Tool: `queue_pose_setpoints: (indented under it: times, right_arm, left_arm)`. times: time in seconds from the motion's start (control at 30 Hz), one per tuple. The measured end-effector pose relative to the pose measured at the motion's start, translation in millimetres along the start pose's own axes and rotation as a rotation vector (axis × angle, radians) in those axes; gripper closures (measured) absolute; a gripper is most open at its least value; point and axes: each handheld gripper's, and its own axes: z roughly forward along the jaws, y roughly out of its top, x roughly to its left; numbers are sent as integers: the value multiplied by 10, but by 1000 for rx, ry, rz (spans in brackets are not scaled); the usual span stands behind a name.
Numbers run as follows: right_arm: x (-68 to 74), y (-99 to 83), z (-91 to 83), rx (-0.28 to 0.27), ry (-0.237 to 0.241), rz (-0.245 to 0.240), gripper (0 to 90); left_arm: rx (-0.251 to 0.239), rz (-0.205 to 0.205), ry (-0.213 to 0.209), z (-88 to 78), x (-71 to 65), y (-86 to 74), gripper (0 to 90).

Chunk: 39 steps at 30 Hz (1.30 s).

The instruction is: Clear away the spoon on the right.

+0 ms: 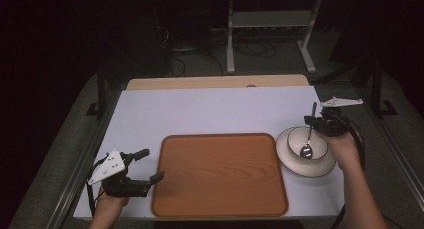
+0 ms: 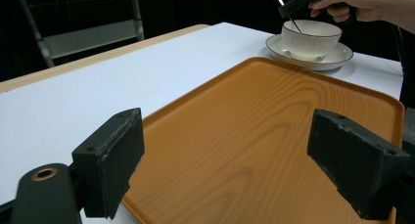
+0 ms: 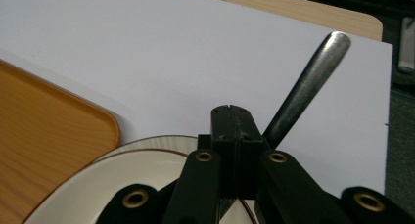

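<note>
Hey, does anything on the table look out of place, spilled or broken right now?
Nothing stands out. The bowl sits upright on its saucer beside the bare wooden tray, with no spill visible. The spoon leans steeply, but the right gripper is shut on its handle.

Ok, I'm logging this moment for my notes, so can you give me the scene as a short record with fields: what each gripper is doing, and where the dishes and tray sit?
right gripper: shut on the spoon handle
spoon: bowl end down inside the white bowl, handle leaning up and away
white bowl: stands on the plate, right of the tray
tray: wooden, bare, middle of the white table
left gripper: open, holding nothing, at the tray's left edge
</note>
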Motion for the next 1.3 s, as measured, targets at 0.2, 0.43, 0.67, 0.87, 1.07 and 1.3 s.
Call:
queue_pose_setpoints:
  times: [0.2,0.43,0.67,0.87,1.07,1.3]
  right_arm:
    - [-42,-55,-59,0,-16,12,893]
    - [-69,-88,-113,1,-29,21,893]
    - [-105,-125,-169,2,-45,38,893]
    - [-156,-176,-245,-3,-59,55,892]
    - [-176,-219,-314,-3,-67,60,892]
    - [-171,-255,-361,10,-81,51,892]
  left_arm:
    - [-1,2,0,-1,-5,3,136]
    - [-2,2,-1,-3,-4,5,136]
    - [-5,4,0,-10,-5,7,136]
    - [-5,5,1,-12,-7,9,136]
    - [-8,5,1,-13,-9,11,136]
    - [-5,9,-2,-7,-11,12,136]
